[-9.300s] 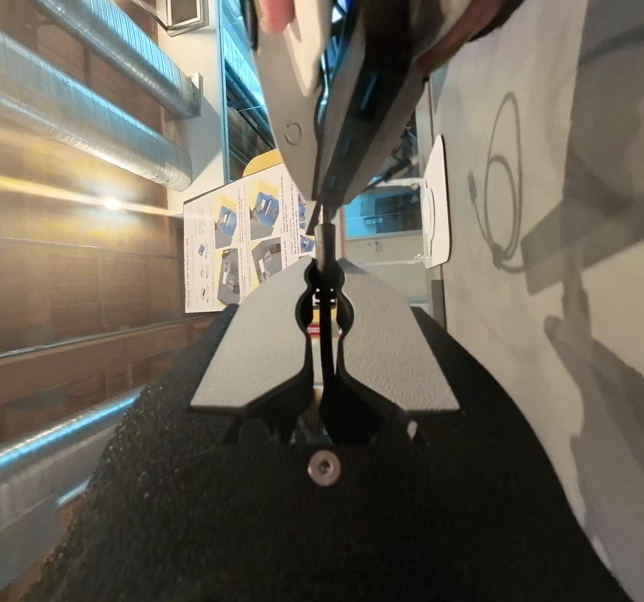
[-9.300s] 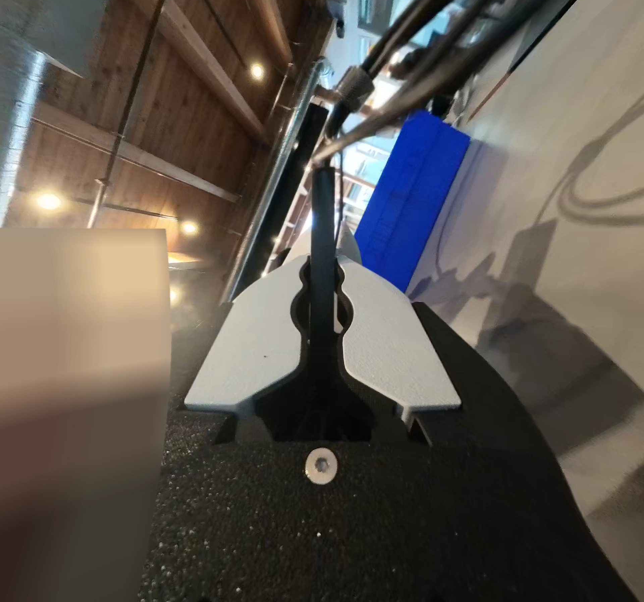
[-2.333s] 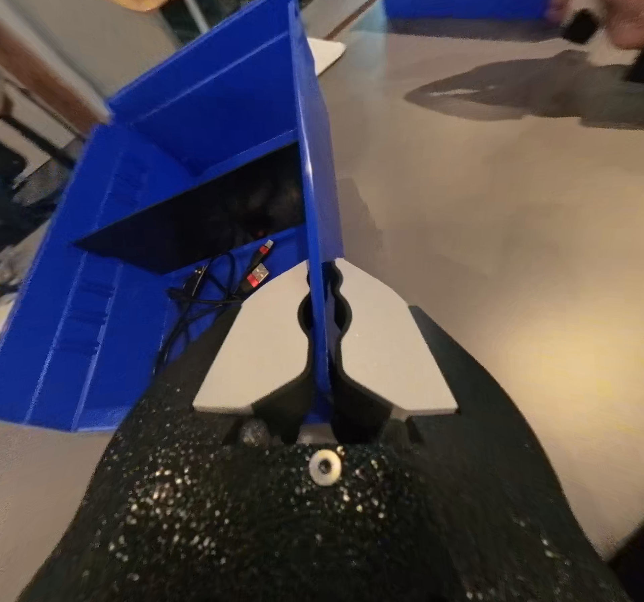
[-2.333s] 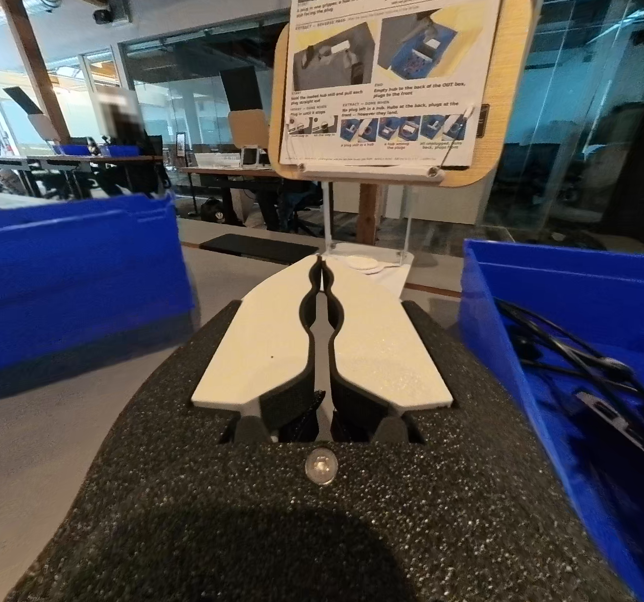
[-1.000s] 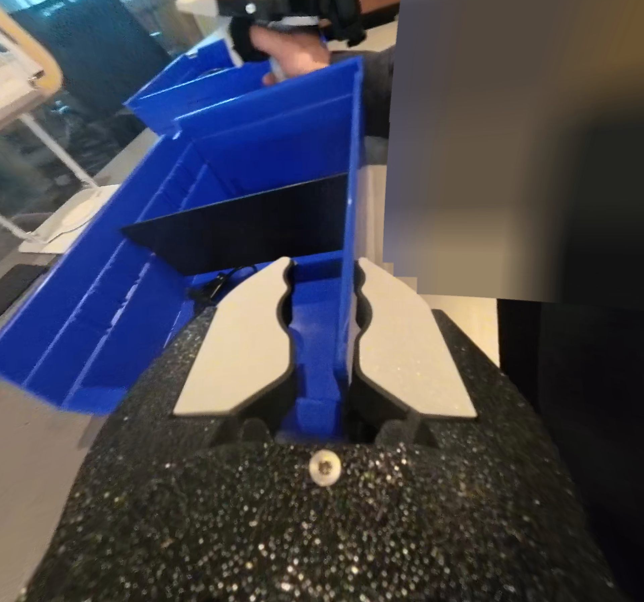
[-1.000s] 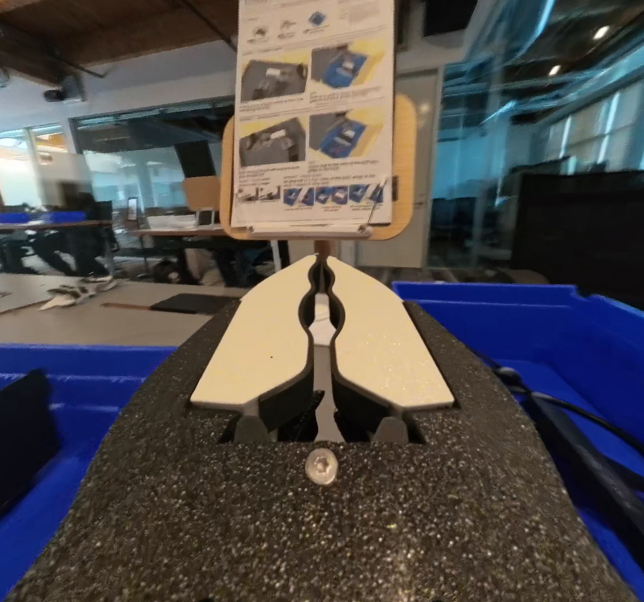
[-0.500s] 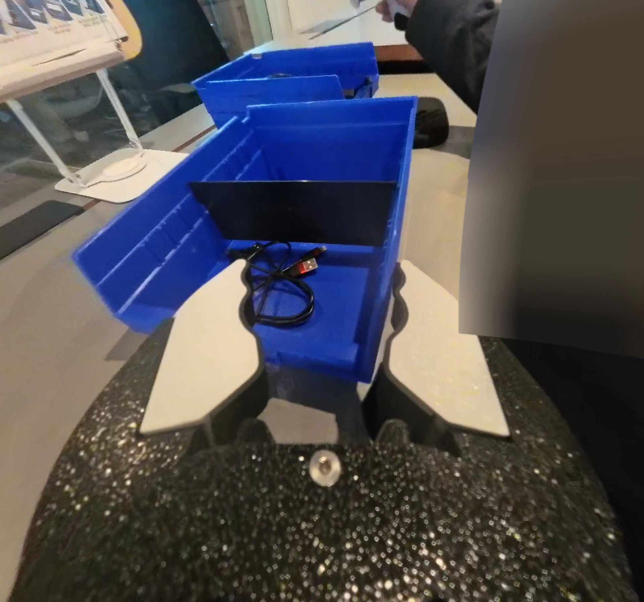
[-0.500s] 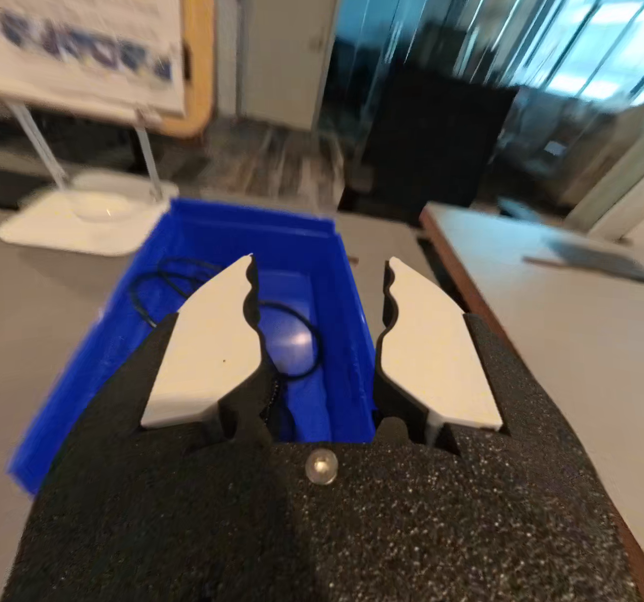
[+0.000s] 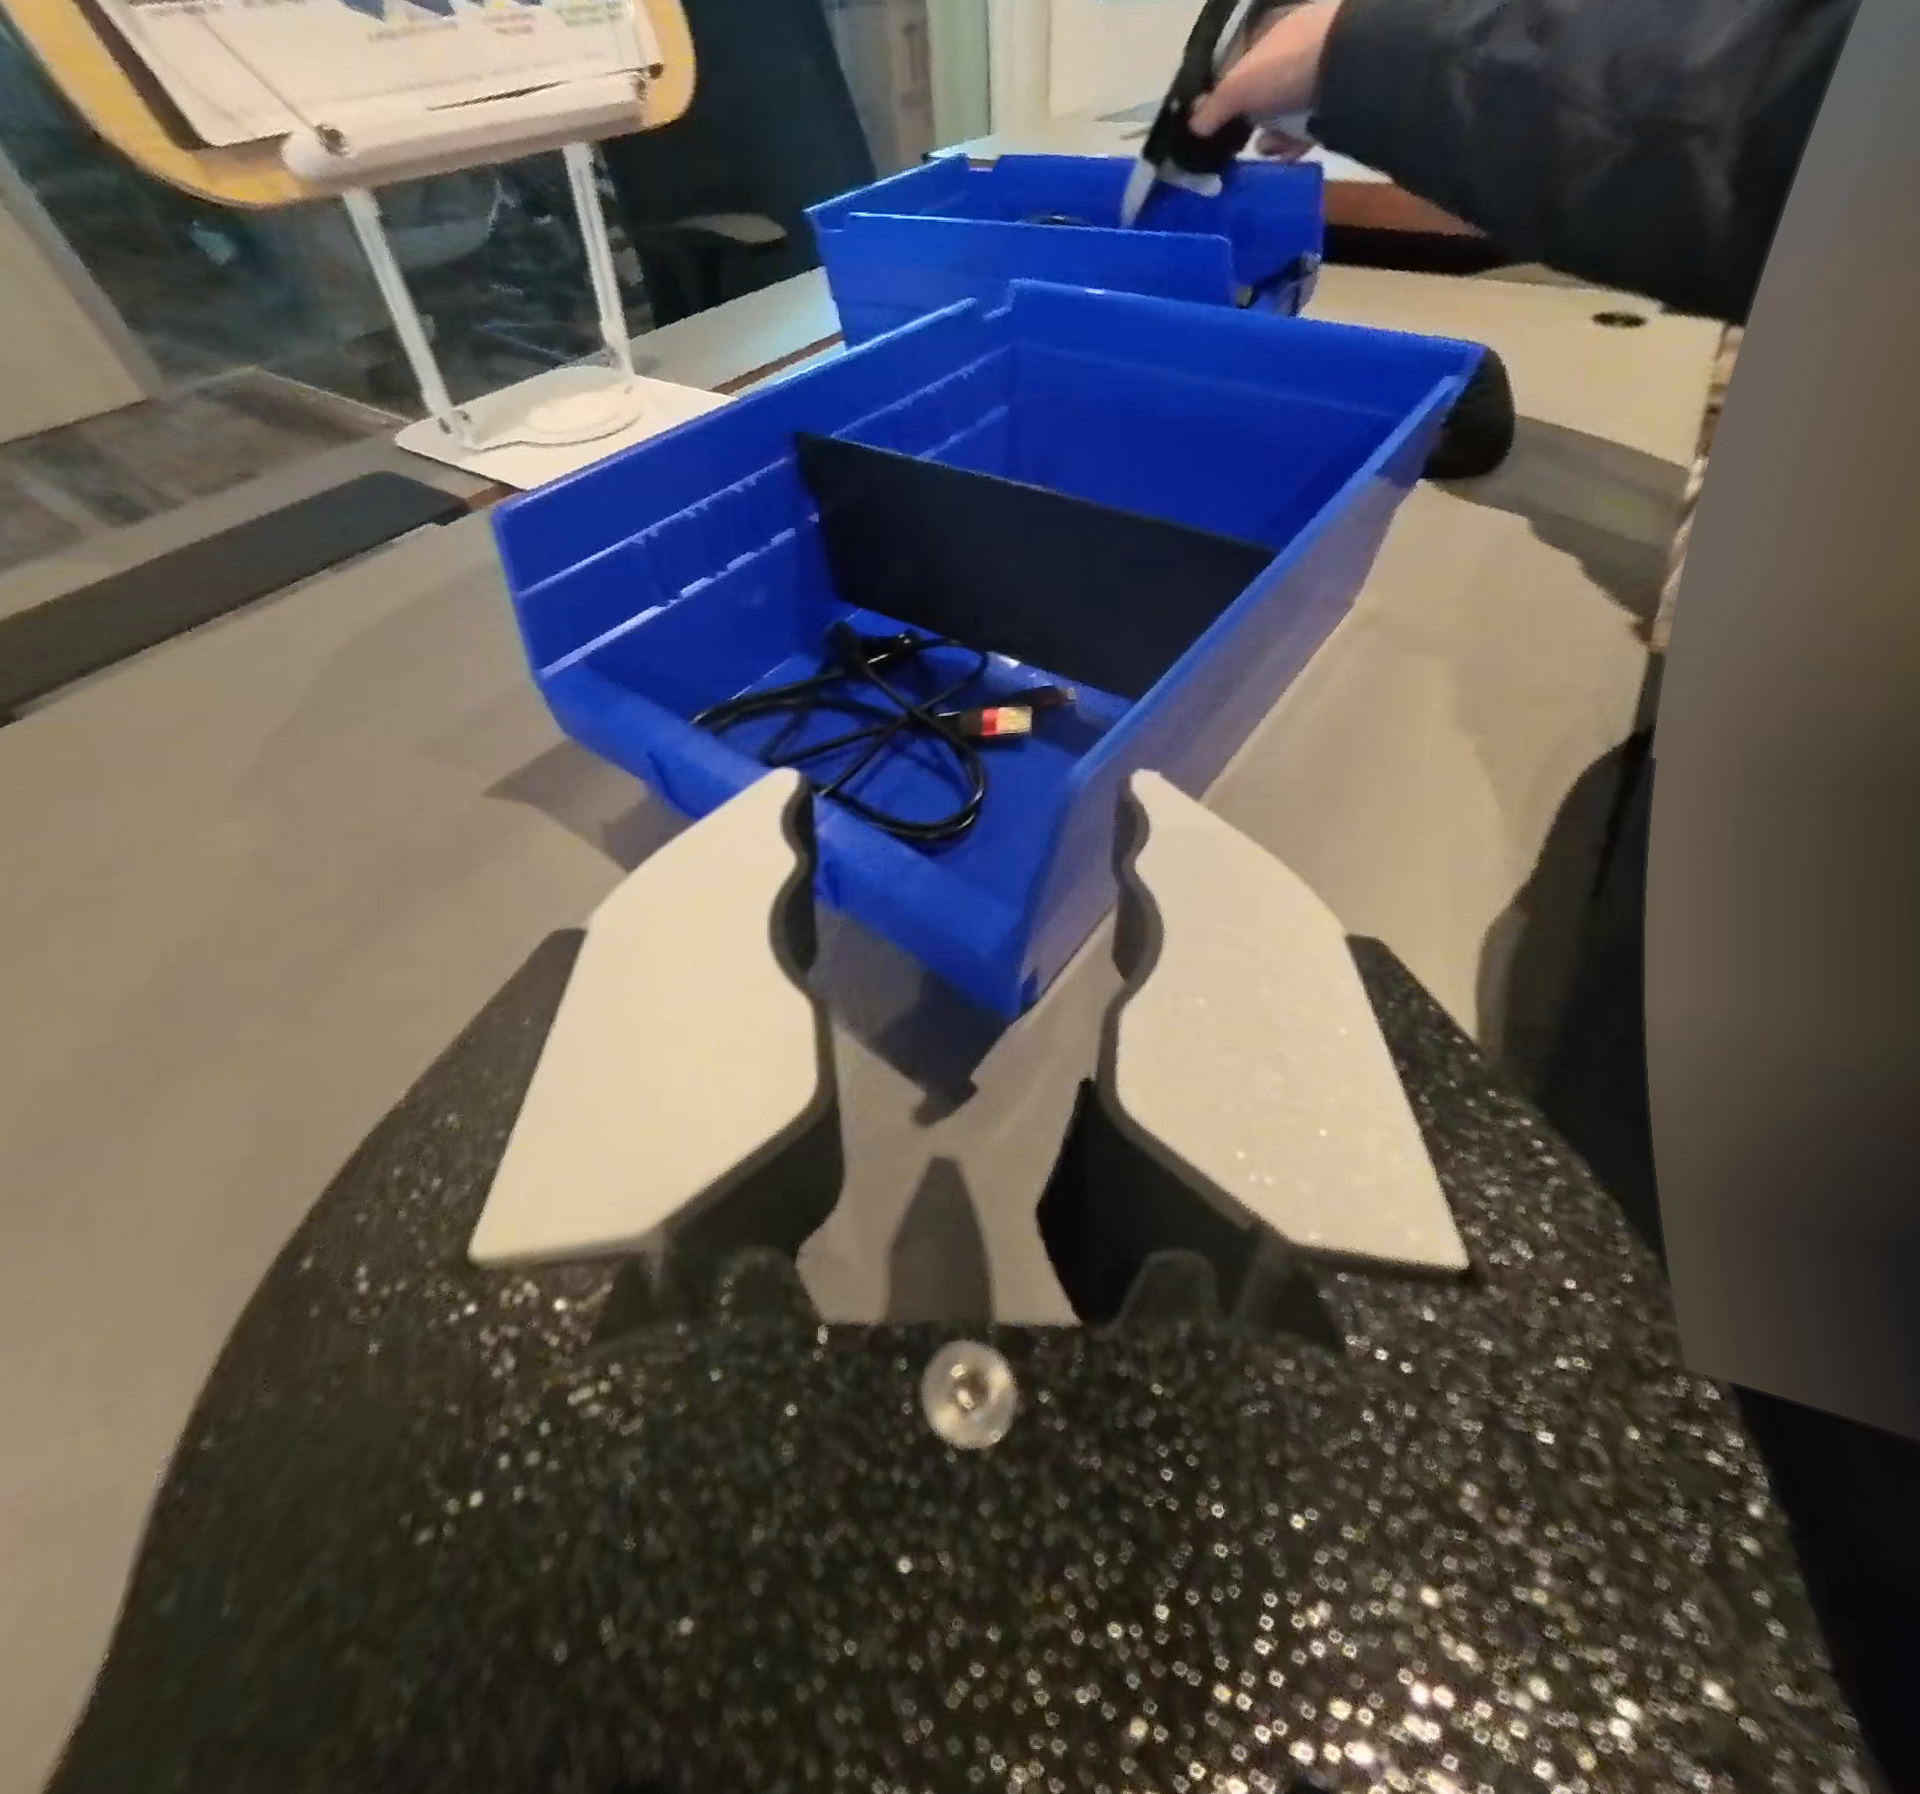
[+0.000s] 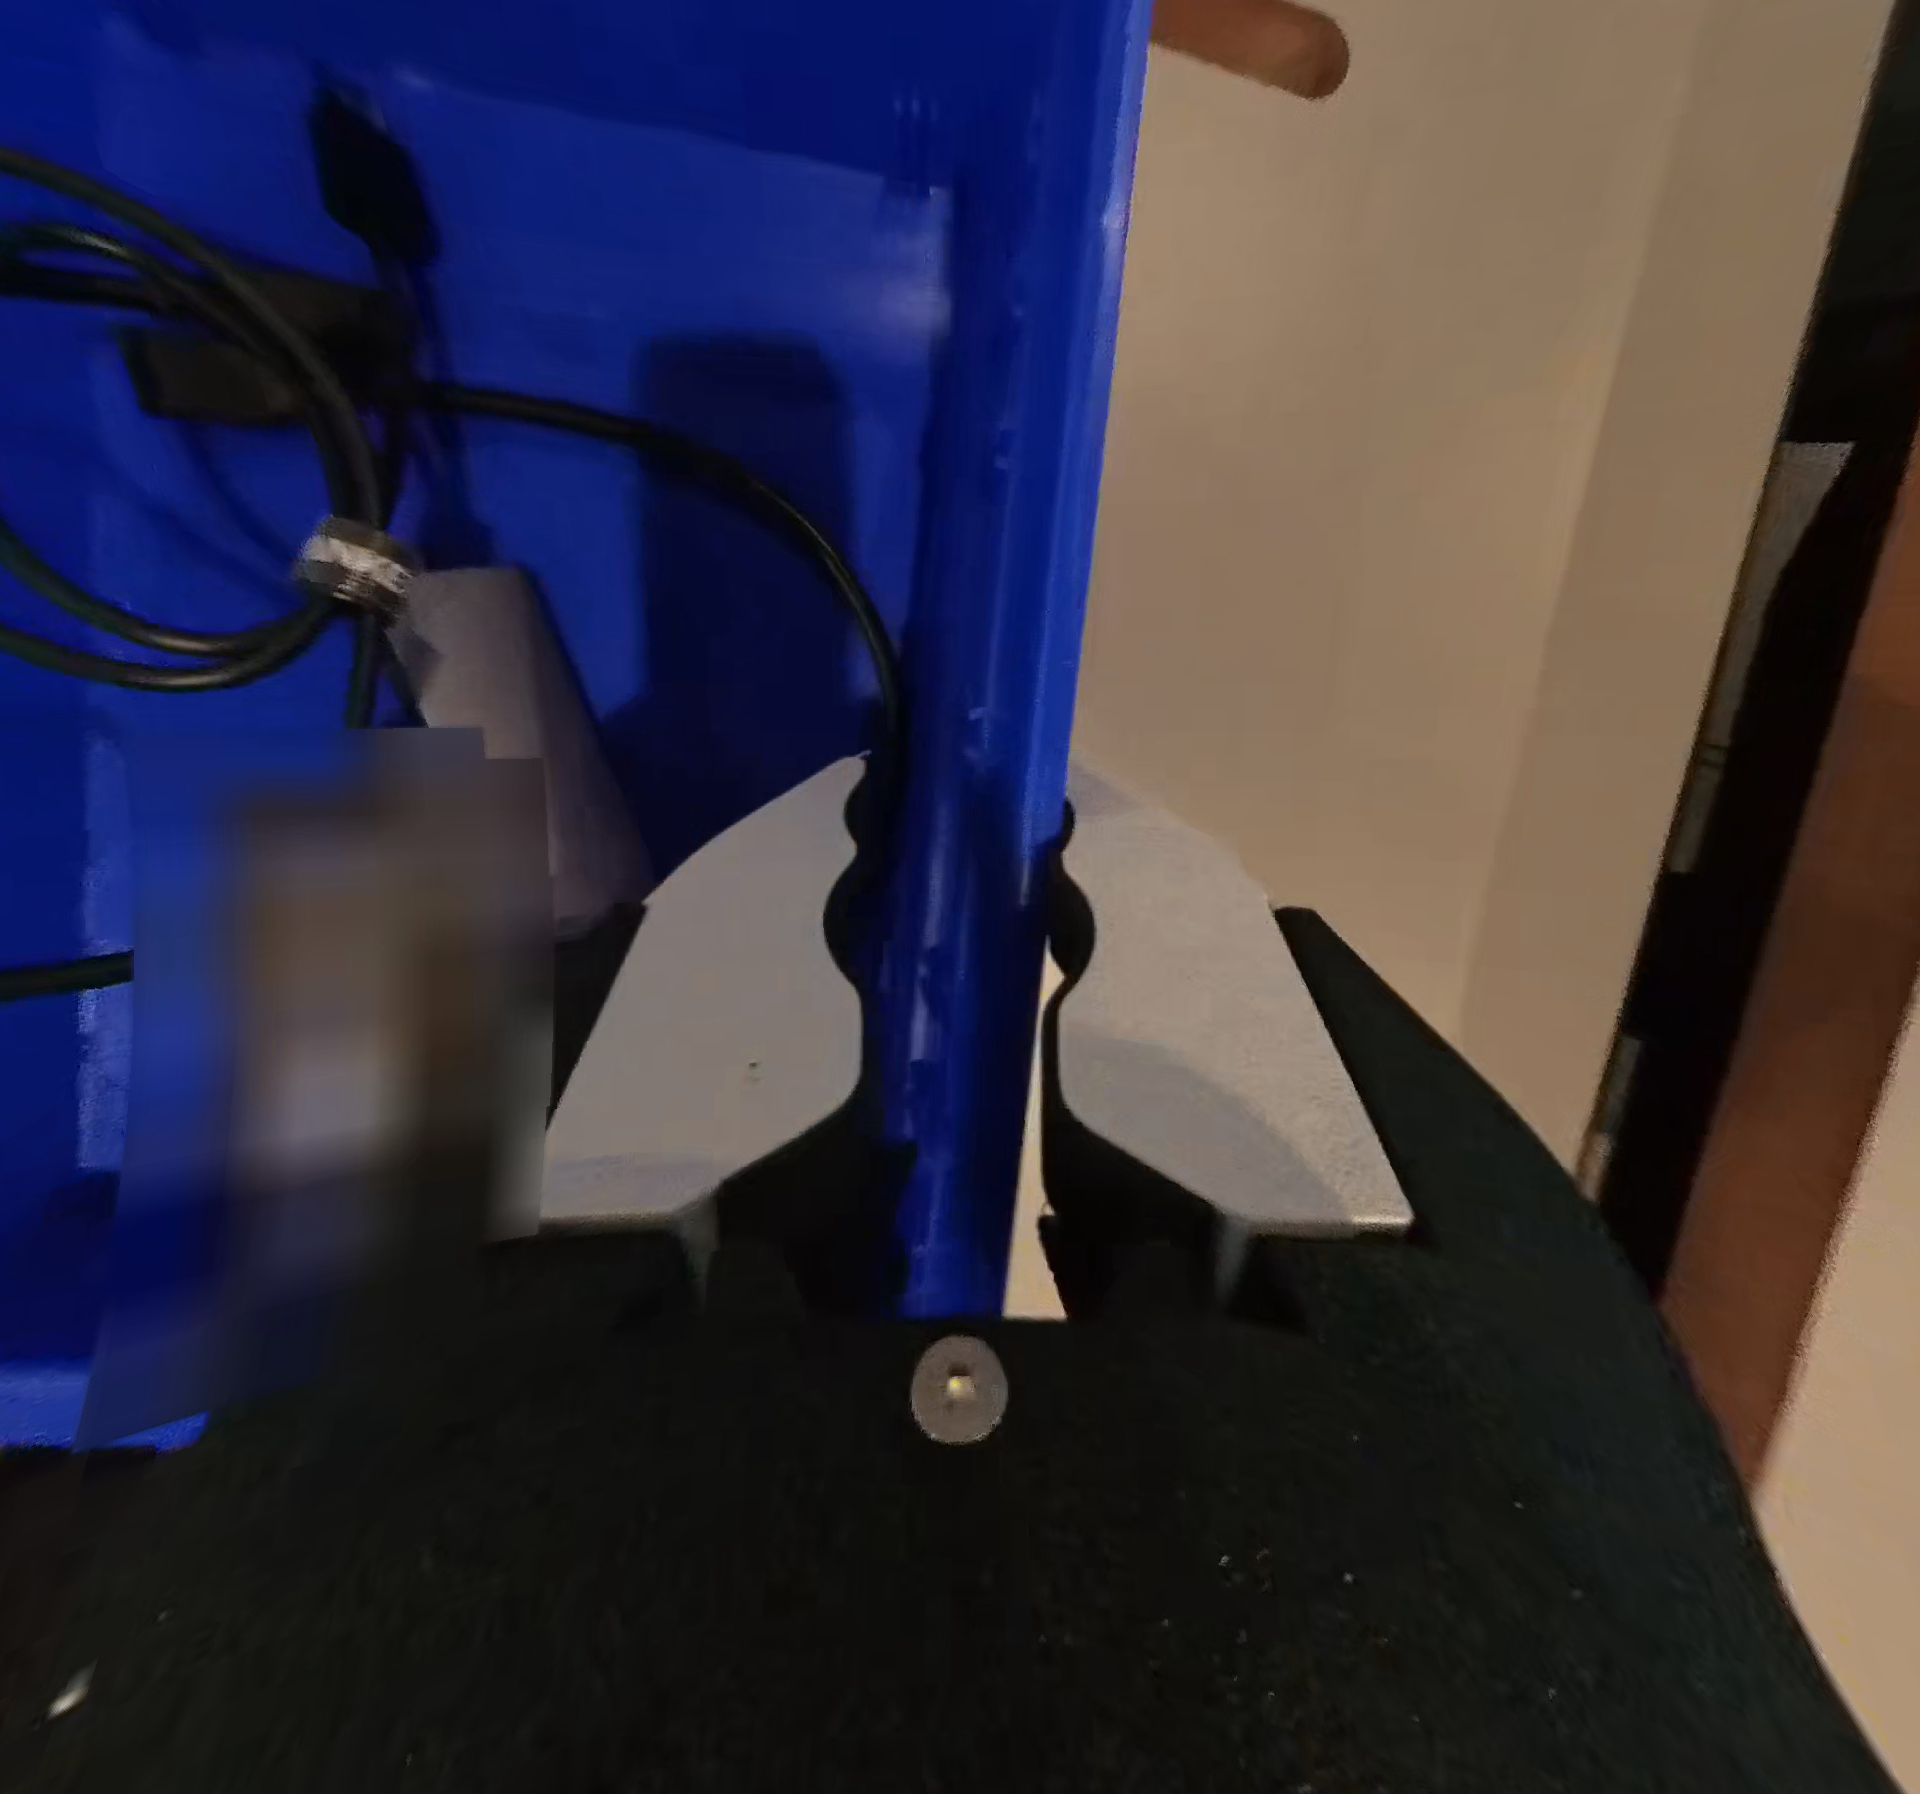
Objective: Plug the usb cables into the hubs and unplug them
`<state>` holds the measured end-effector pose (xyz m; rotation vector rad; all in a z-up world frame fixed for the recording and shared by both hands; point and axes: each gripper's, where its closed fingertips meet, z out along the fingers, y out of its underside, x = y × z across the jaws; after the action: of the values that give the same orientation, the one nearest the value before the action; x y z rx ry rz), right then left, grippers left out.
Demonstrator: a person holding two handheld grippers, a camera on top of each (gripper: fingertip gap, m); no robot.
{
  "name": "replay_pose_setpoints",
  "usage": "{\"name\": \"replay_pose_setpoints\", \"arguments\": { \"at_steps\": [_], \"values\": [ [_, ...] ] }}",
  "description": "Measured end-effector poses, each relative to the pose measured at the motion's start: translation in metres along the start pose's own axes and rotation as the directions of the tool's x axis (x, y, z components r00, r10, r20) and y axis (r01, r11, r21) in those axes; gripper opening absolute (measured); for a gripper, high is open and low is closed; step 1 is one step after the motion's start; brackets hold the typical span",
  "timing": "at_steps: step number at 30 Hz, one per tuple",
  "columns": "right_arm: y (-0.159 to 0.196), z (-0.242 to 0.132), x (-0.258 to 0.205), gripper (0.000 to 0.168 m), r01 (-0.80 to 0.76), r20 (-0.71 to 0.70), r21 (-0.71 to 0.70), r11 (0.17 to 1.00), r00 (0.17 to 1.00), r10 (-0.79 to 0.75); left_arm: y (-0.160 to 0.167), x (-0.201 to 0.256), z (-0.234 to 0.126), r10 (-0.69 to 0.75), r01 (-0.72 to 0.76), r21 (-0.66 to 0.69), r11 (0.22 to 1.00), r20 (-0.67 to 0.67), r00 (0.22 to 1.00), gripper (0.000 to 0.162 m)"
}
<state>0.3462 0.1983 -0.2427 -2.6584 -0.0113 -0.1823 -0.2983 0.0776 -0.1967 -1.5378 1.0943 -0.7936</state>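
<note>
Left claw (image 9: 961, 871) stands wide and empty, poised just short of the near end of the near blue bin (image 9: 1226, 695), which sits on the grey bench (image 9: 260, 809); the black usb cable (image 9: 883, 736) lies loosely coiled in the bin's front compartment, before the black divider (image 9: 1029, 555), directly ahead of and below this claw; its red-and-silver plug (image 9: 1003, 721) points toward the bin's right wall, so its long axis runs roughly across the claw's line of approach. Right claw (image 10: 956, 871) straddles the side wall of the far blue bin (image 10: 997, 497), jaws narrow about that wall, whether pressing it or merely beside it cannot be told; inside lie more black cable (image 10: 665, 435) and a grey hub-like body (image 10: 499, 664), to the left of the wall. Judgement: the left claw is the nearer to the loose plug; a forward, downward reach into the front compartment, with the wrist turned to meet the plug's axis, appears to be called for.
</note>
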Motion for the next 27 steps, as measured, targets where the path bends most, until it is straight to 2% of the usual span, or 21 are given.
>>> {"name": "replay_pose_setpoints", "arguments": {
  "at_steps": [1, 6, 7, 14, 19, 21, 25, 27],
  "values": [
    [0.001, 0.002, 0.002, 0.026, 0.02, -0.016, -0.035, 0.999, 1.0, -0.02, 0.0, -0.002, -0.002, -0.004, 0.004, 0.002, 1.0, 0.007, 1.0, 0.056],
    [0.021, 0.021, 0.009, 0.034, 0.107, -0.046, -0.281, 0.954, 0.991, -0.125, 0.0, -0.012, -0.006, -0.003, 0.002, 0.019, 1.0, 0.054, 0.999, 0.057],
    [0.019, 0.023, 0.009, 0.033, 0.137, -0.037, -0.293, 0.946, 0.987, -0.155, 0.0, -0.014, -0.006, -0.007, 0.005, 0.027, 1.0, 0.063, 0.998, 0.057],
    [0.012, 0.026, 0.004, 0.021, 0.129, 0.095, -0.287, 0.949, 0.99, -0.106, -0.001, -0.029, -0.011, -0.065, 0.06, 0.055, 0.997, 0.099, 0.993, 0.059],
    [0.01, 0.026, 0.002, 0.016, 0.156, 0.114, -0.259, 0.953, 0.985, -0.13, -0.01, -0.043, -0.014, -0.097, 0.081, 0.125, 0.989, 0.124, 0.988, 0.058],
    [0.01, 0.025, -0.005, 0.007, 0.068, 0.157, -0.255, 0.965, 0.987, -0.028, -0.014, -0.048, -0.014, -0.115, 0.093, 0.163, 0.982, 0.134, 0.984, 0.057],
    [0.009, 0.023, -0.007, 0.005, -0.002, 0.175, -0.234, 0.972, 0.984, 0.044, -0.018, -0.069, -0.014, -0.138, 0.086, 0.215, 0.973, 0.24, 0.961, 0.051],
    [0.001, 0.018, -0.007, 0.005, -0.041, 0.175, -0.176, 0.984, 0.982, 0.072, -0.017, -0.077, -0.016, -0.132, 0.064, 0.224, 0.972, 0.299, 0.945, 0.047]
  ]
}}
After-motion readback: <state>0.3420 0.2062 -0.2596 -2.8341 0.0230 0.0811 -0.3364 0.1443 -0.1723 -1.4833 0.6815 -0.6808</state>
